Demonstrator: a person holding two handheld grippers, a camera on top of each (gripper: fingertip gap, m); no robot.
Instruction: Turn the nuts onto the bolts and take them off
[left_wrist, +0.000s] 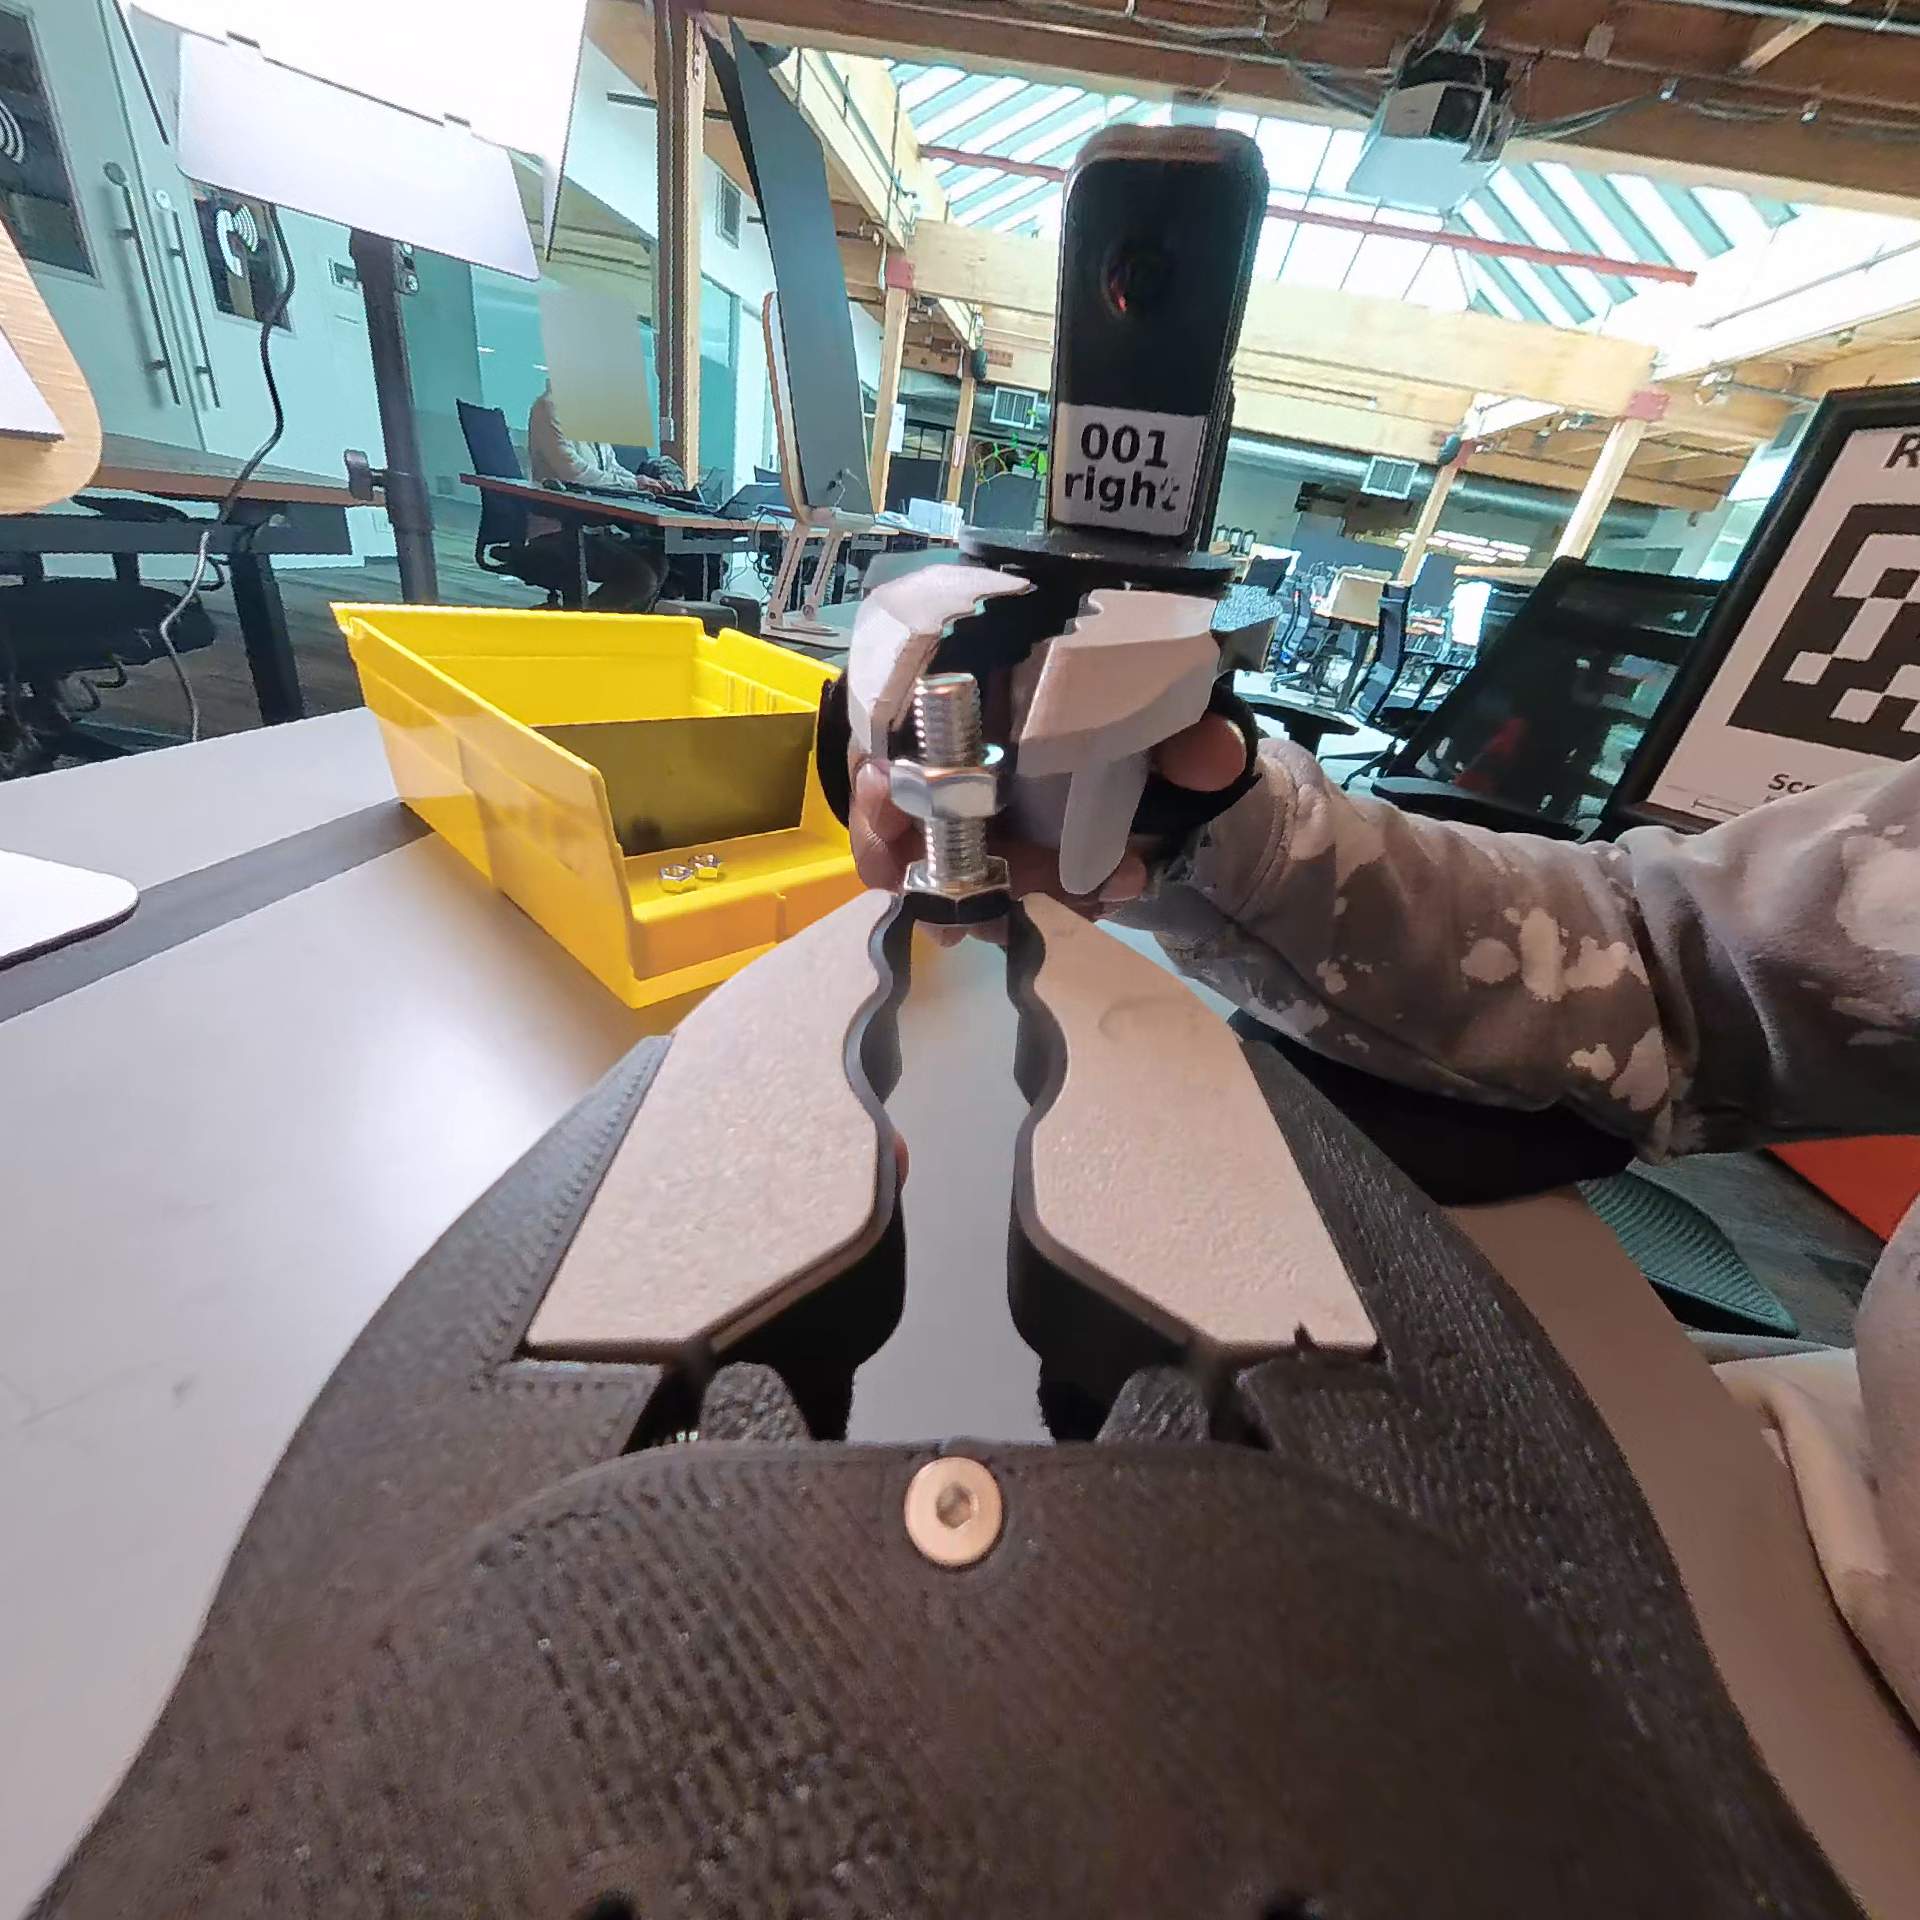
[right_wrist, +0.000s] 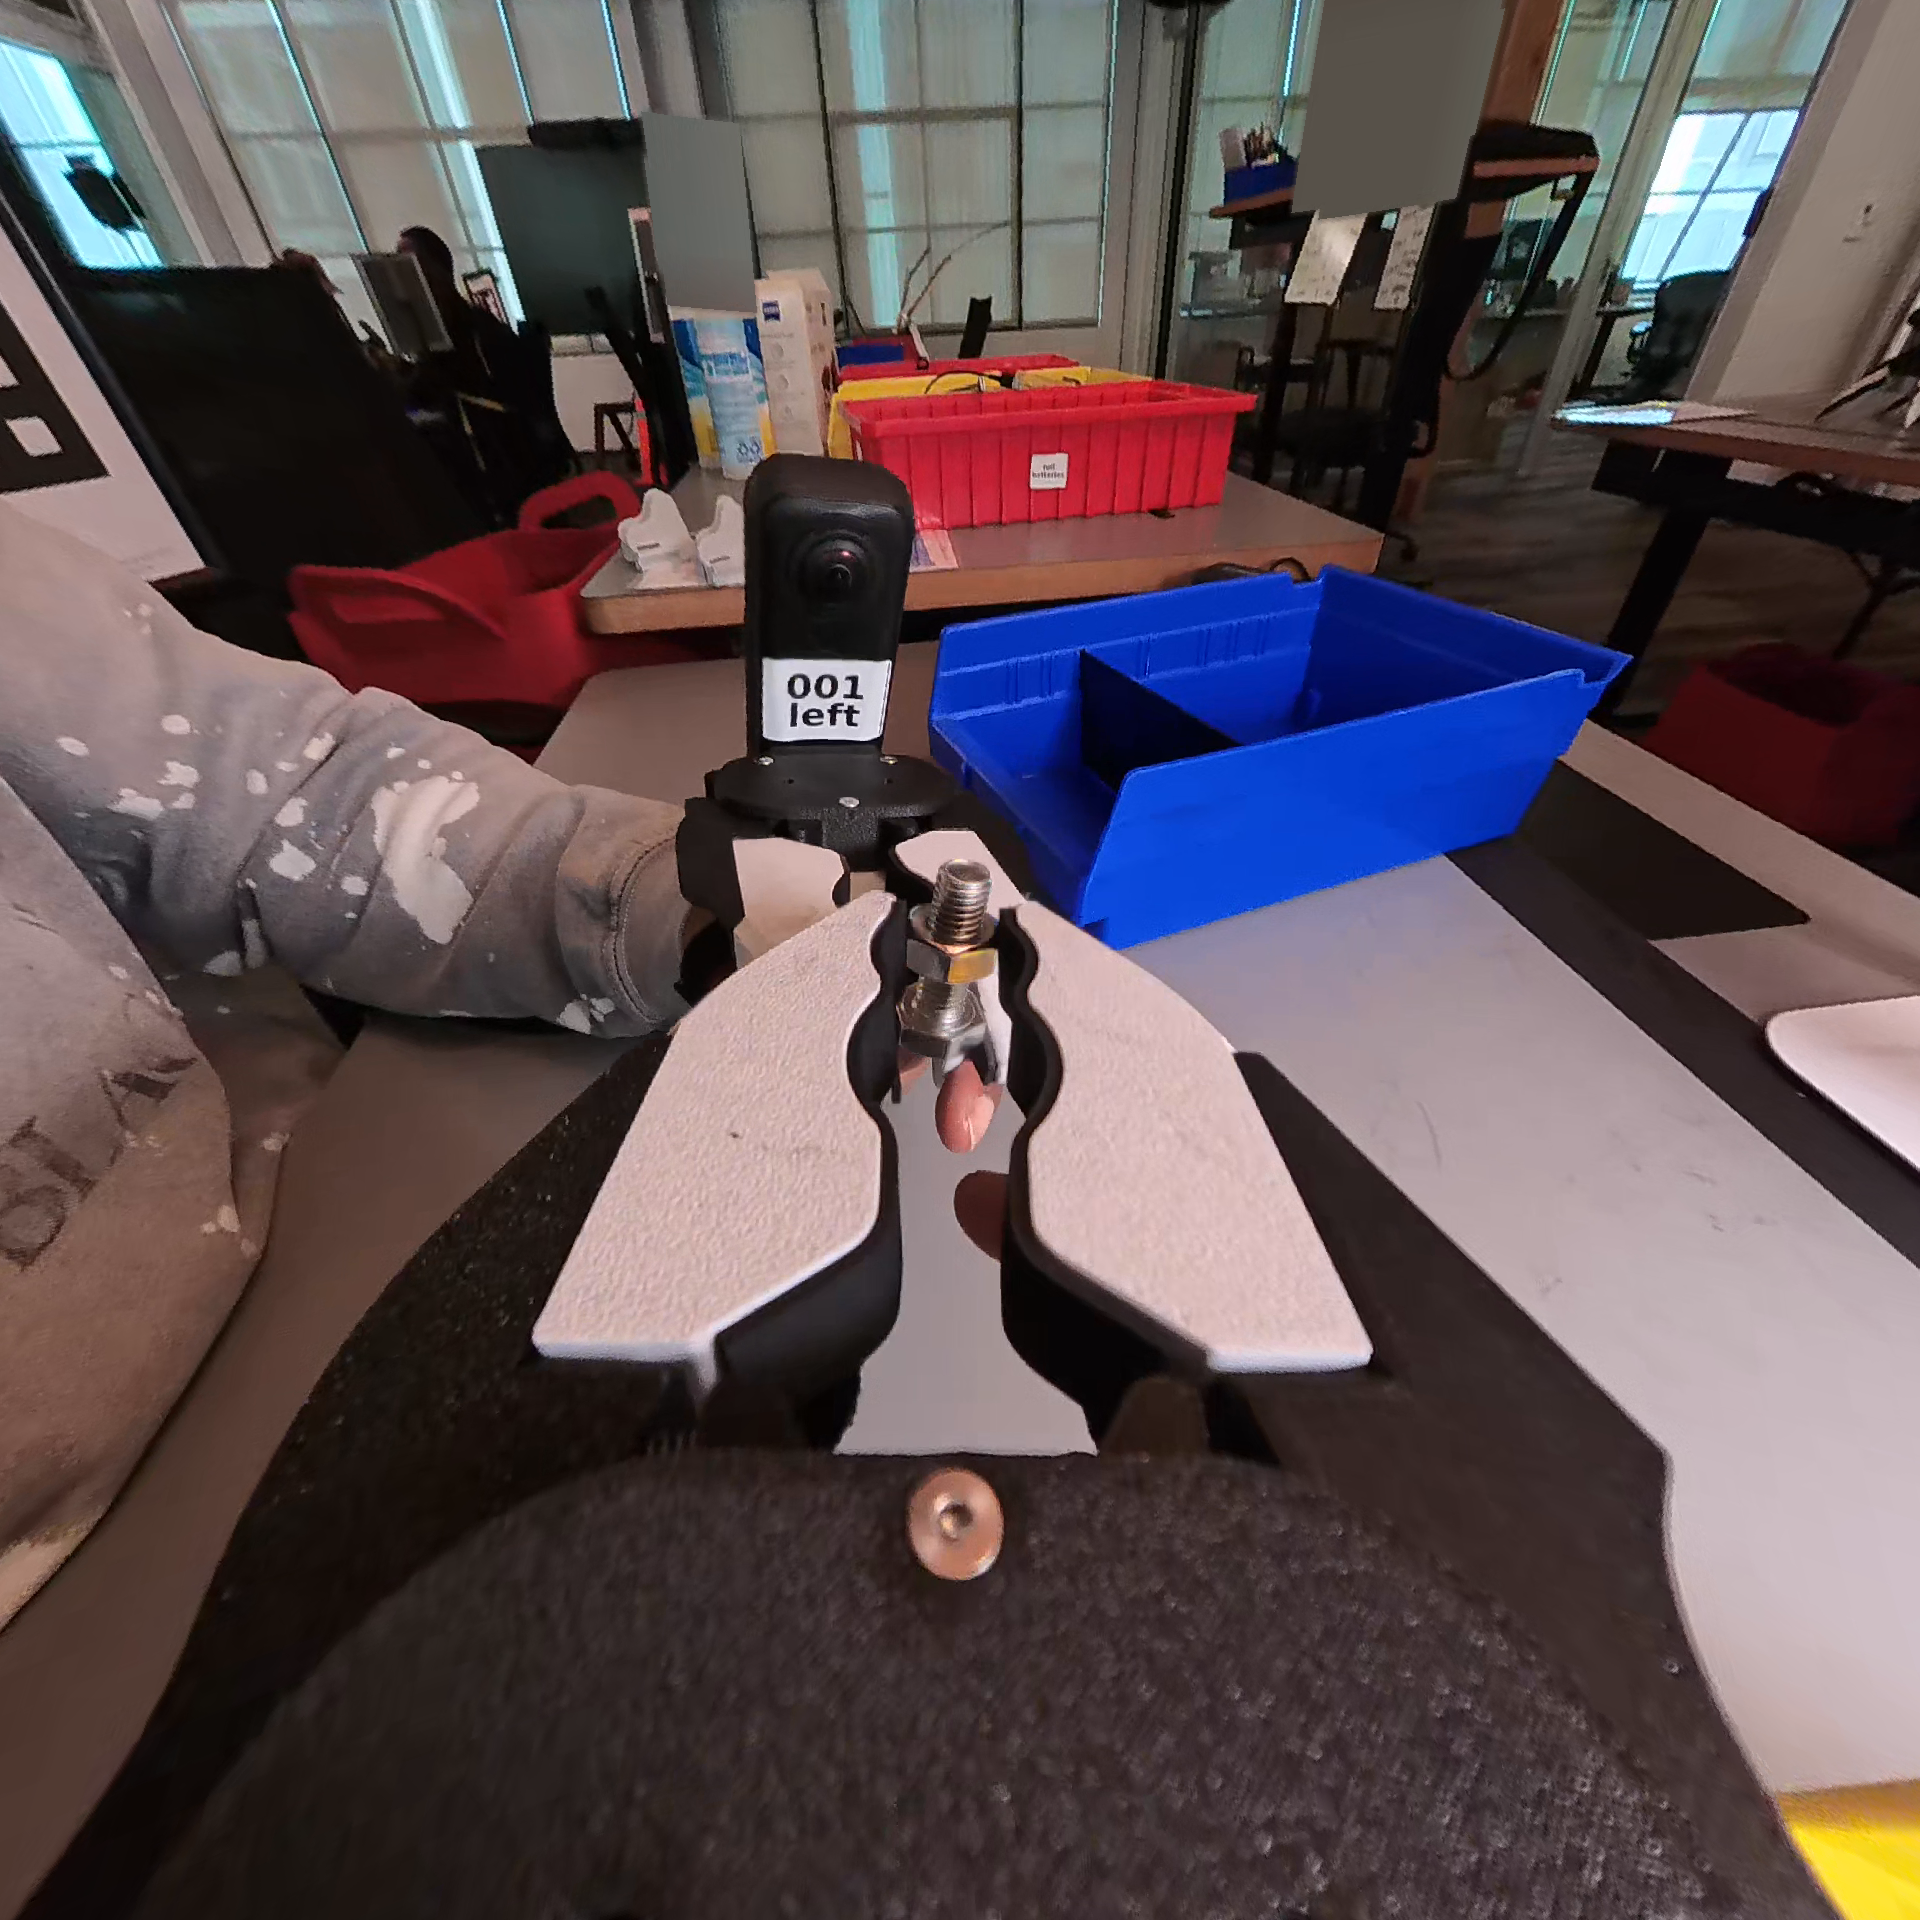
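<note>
A silver bolt (left_wrist: 948, 717) stands upright between the two grippers above the grey table (left_wrist: 260, 1091). My left gripper (left_wrist: 956, 920) is shut on the bolt's hex head at the bottom. A silver nut (left_wrist: 951, 798) sits about halfway down the thread. My right gripper (right_wrist: 951, 951) faces the left one, and its tips close around that nut (right_wrist: 951, 964). The threaded end of the bolt (right_wrist: 961, 894) sticks up above the nut. The left gripper's fingers (right_wrist: 774, 883) show behind the bolt. Fingertips of a hand show below the bolt.
A yellow bin (left_wrist: 499, 748) stands behind on the left with two loose nuts (left_wrist: 691, 873) in its front. A blue divided bin (right_wrist: 1247, 748) stands on the other side. A square-patterned marker board (left_wrist: 1818, 623) is at the right. A white flat base (right_wrist: 1860, 1070) lies at the table edge. Only a small space, under 4 cm, lies between the two pairs of fingers.
</note>
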